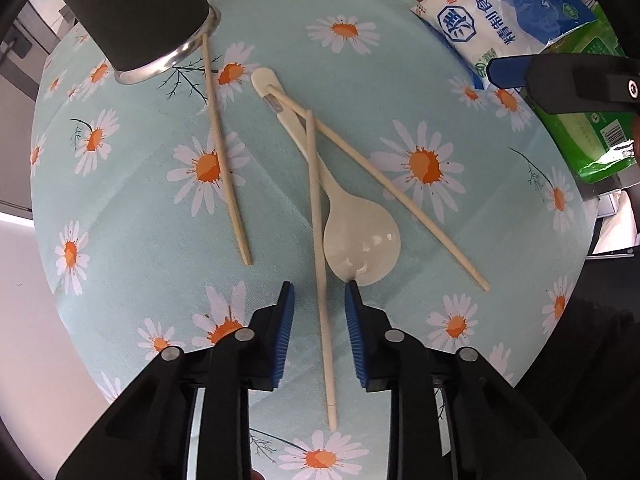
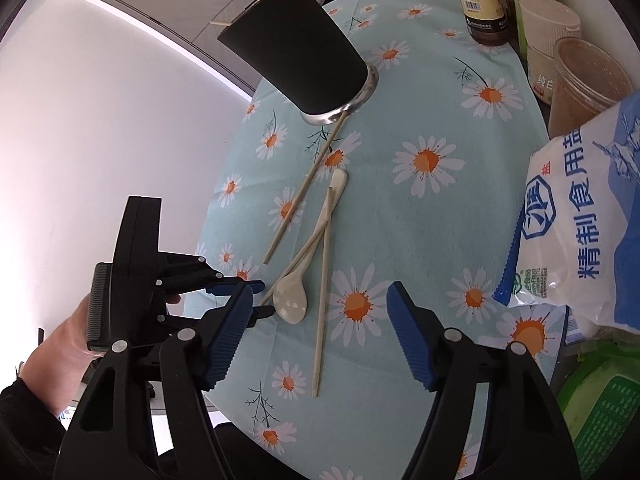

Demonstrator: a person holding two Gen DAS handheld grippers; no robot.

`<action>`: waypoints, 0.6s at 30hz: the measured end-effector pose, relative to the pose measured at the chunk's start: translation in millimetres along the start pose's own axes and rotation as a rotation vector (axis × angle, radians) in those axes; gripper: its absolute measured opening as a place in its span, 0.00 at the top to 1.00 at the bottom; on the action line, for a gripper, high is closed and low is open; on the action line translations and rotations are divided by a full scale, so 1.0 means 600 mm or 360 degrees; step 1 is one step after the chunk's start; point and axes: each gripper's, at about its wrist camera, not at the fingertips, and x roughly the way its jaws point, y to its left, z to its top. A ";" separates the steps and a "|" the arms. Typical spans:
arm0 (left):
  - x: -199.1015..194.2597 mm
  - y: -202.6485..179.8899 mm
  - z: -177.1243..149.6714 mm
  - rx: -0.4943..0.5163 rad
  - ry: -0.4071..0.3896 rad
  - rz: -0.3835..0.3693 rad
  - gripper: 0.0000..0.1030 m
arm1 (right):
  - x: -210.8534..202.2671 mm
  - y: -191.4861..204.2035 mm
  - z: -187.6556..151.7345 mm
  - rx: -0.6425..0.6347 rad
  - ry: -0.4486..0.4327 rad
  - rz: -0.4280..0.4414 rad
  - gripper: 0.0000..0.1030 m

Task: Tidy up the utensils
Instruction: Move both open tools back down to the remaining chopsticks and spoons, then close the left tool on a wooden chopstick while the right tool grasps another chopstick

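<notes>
My left gripper (image 1: 319, 293) points down at the daisy tablecloth (image 1: 400, 60), jaws narrow but open. A pale chopstick (image 1: 320, 264) runs between its pads without touching either. A white spoon (image 1: 360, 246) lies just beyond the right pad, its handle under that chopstick and under a second chopstick (image 1: 384, 192). A third chopstick (image 1: 226, 160) reaches to the black cup (image 1: 132, 12). My right gripper (image 2: 322, 292) hangs open above the second chopstick (image 2: 323, 280) and holds nothing. In this view the spoon (image 2: 291, 301) lies beside the left gripper (image 2: 256, 300); more sticks poke out of the cup (image 2: 304, 52).
A blue-and-white salt bag (image 2: 580, 220) and a green packet (image 2: 600, 412) crowd the right side. Sauce bottles (image 2: 484, 0) and jars (image 2: 588, 80) line the far right edge. The table ends close on the left. A person's hand (image 2: 60, 344) holds the left gripper.
</notes>
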 end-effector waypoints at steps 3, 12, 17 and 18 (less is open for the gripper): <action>0.000 0.005 0.005 -0.0007 0.0005 0.0009 0.88 | 0.013 0.002 0.009 0.0020 0.0057 -0.0055 0.32; -0.011 0.045 -0.001 -0.0019 -0.0073 -0.0063 0.96 | 0.094 0.019 0.041 0.0135 0.0356 -0.0200 0.45; -0.033 0.074 -0.022 -0.0058 -0.0170 -0.0151 0.96 | 0.130 0.035 0.063 0.0130 0.0444 -0.0376 0.56; -0.038 0.079 -0.031 -0.0065 -0.0186 -0.0162 0.96 | 0.139 0.039 0.068 0.0132 0.0466 -0.0412 0.58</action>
